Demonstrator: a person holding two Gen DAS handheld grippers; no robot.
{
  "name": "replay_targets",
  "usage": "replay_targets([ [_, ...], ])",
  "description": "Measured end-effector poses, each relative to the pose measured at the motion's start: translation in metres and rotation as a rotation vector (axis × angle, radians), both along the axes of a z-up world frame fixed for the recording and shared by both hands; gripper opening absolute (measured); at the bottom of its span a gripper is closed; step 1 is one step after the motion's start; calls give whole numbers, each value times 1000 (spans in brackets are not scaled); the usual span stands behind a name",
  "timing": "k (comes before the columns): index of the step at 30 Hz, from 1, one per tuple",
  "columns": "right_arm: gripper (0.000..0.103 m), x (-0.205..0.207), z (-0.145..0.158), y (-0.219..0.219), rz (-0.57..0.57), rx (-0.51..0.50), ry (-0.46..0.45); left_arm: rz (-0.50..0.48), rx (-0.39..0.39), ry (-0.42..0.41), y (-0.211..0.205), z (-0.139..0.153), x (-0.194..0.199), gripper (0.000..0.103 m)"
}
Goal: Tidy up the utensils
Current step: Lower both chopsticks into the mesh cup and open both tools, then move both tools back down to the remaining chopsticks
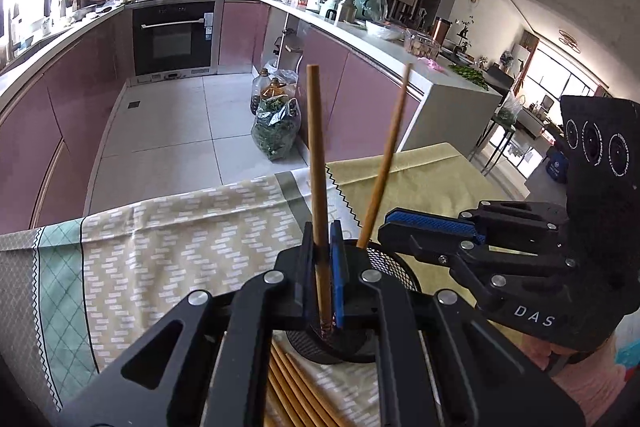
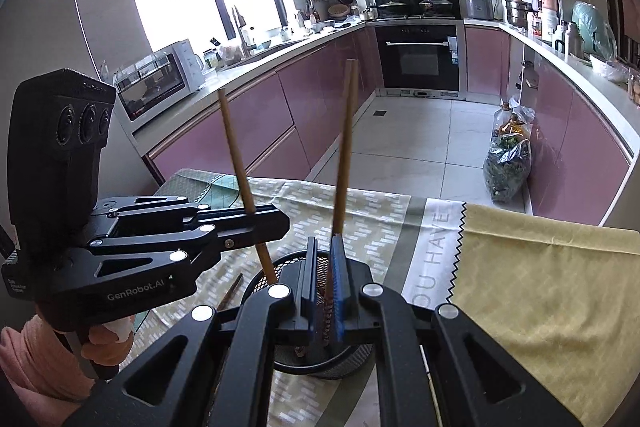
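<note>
1. Left wrist view shows my left tongs (image 1: 322,259) clamped on one chopstick (image 1: 316,163). The stick stands almost straight up, and its low tip is inside the black mesh cup (image 1: 394,263).
2. My right tongs (image 2: 322,279) are clamped on the other chopstick (image 2: 344,147) too. It also stands up tall, with its tip down in the same cup (image 2: 292,263).
3. Both sticks point down into the cup, right under the tongs. I think I only need to let go so they drop in.
4. Both tongs crowd over the one cup, so they could bump each other.
5. More chopsticks (image 1: 296,387) lie flat on the tablecloth (image 1: 160,227), just beside the cup, on my near side.
6. A yellow cloth (image 2: 540,287) lies to the right, out of my way.
</note>
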State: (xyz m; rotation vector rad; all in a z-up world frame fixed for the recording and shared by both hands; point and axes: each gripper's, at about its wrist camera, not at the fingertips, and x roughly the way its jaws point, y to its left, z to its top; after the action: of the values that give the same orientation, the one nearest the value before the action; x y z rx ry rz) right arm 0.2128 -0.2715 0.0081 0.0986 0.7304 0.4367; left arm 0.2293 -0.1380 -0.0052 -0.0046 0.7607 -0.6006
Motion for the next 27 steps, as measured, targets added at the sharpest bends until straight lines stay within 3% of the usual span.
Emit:
replay_targets([
  [3,8,1,-2,0,-5,17,1,15,2,0,1,-4,2,13],
  [8,9,-9,2,0,-13,15,-30,60,-5,-31,17,-3,-8,32],
  [17,31,-66,11,6,64,21,-110,149,60,-137,62,-5,-60,50],
  [27,34,-88,-60,34,96,-28,77,192,148,29,104,-76,-88,52],
])
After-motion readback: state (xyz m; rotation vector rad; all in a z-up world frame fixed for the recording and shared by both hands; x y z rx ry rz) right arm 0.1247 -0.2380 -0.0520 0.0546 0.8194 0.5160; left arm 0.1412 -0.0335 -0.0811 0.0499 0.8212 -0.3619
